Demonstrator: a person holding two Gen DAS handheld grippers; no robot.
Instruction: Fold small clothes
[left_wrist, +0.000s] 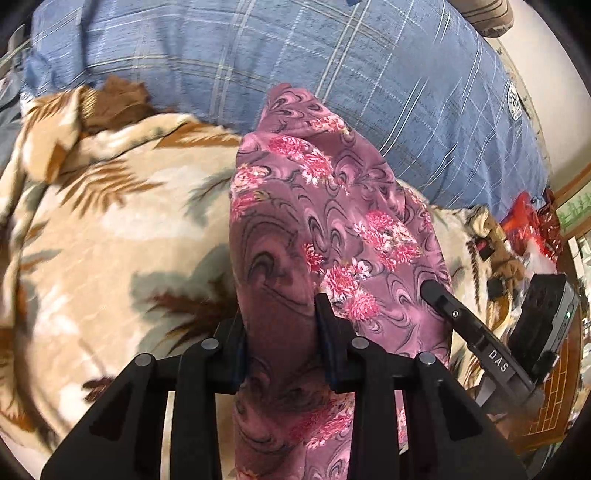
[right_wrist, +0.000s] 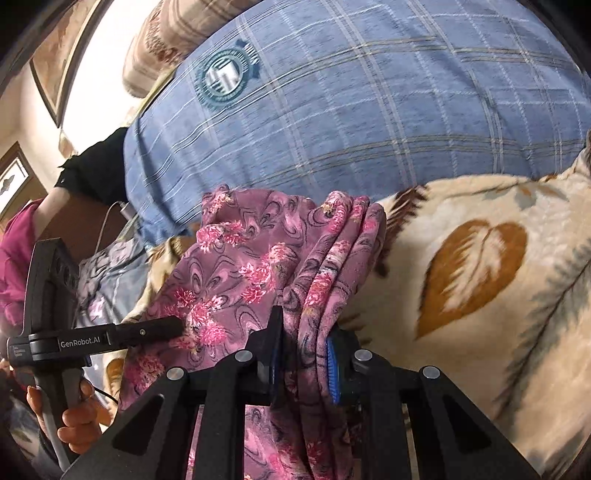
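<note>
Both the left gripper (left_wrist: 280, 332) and right gripper (right_wrist: 303, 350) clamp the floral garment (left_wrist: 325, 229) mid-fold; next, lay it flat on the near blanket (left_wrist: 110, 240).

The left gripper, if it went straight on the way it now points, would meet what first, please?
The left gripper is already shut on the mauve floral cloth; beyond it, probably the cream leaf-patterned fleece blanket, though depth is unclear.

Right tool (right_wrist: 301, 354) clamped on bunched pink floral garment (right_wrist: 236, 266) above leaf-print blanket (right_wrist: 480, 280), left tool (right_wrist: 173, 326) alongside
</note>
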